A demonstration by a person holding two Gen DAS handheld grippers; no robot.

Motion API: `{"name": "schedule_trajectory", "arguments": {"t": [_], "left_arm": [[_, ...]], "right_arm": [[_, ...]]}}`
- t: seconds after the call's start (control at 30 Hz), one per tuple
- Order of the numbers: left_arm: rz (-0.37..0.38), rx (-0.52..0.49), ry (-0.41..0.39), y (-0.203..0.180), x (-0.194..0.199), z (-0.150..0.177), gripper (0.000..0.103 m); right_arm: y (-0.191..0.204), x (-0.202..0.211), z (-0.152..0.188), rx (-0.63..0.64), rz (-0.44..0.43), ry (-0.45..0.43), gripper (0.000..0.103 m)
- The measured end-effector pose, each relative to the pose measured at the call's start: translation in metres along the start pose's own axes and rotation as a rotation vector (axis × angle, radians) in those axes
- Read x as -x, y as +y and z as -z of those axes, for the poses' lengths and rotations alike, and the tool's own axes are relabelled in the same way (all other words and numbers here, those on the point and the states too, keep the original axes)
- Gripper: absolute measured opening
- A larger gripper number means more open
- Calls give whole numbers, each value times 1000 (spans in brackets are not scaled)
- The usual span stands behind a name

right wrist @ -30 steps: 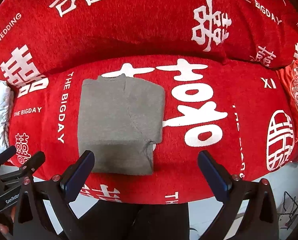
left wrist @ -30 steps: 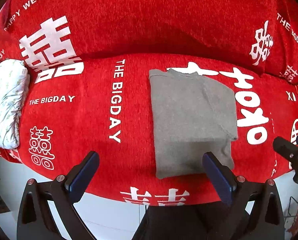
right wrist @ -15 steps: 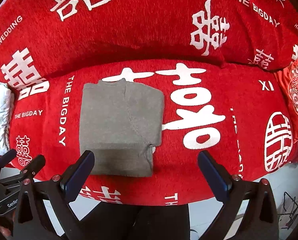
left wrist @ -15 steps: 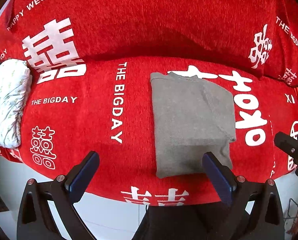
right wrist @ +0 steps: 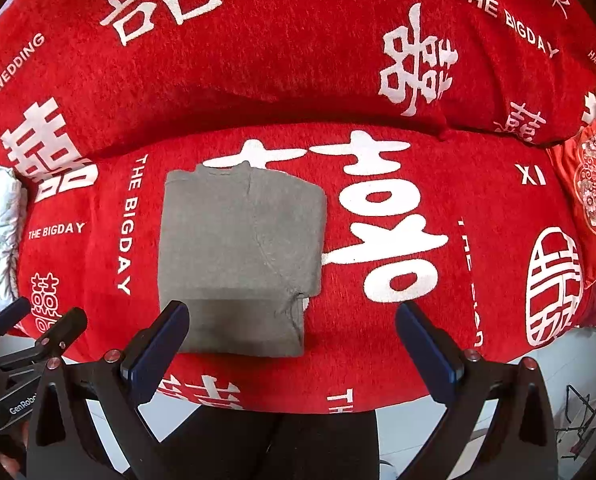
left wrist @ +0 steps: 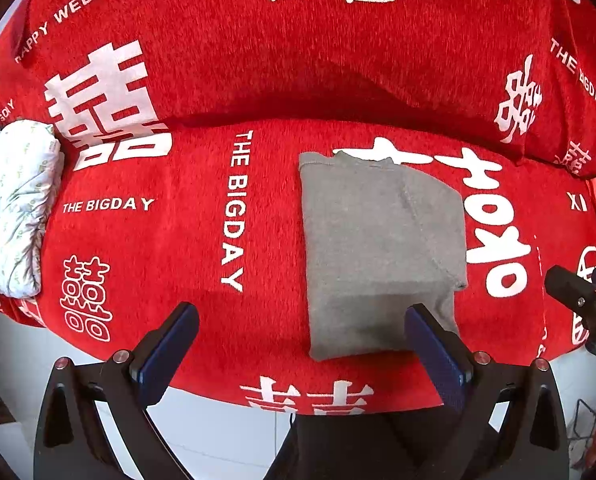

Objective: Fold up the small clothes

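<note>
A grey garment lies folded into a tall rectangle on the red sofa seat; it also shows in the right wrist view. My left gripper is open and empty, held above the seat's front edge, its right finger over the garment's near right corner. My right gripper is open and empty, its left finger over the garment's near left corner. Each gripper shows at the edge of the other's view.
The red sofa cover has white lettering; the backrest rises behind. A white patterned bundle lies at the seat's left end. A red embroidered cushion sits at the right end. White floor lies below the front edge.
Both grippers have drawn back slightly from the sofa; the garment appears a little farther away. The garment has not moved.
</note>
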State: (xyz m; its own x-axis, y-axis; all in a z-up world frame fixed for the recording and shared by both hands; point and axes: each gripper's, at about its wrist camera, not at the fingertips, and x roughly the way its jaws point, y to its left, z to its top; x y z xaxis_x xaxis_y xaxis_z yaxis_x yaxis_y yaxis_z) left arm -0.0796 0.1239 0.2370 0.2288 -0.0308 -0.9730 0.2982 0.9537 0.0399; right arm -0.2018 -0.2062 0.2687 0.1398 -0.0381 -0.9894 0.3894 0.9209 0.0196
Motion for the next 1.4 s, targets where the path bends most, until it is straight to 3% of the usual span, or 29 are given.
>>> {"name": "schedule_trajectory", "arguments": {"t": [1.4], "left_arm": [[-4,15,-4,-3,4,-8,103]], "right_arm": [[2,-1,-8,13,-1,8,103]]}}
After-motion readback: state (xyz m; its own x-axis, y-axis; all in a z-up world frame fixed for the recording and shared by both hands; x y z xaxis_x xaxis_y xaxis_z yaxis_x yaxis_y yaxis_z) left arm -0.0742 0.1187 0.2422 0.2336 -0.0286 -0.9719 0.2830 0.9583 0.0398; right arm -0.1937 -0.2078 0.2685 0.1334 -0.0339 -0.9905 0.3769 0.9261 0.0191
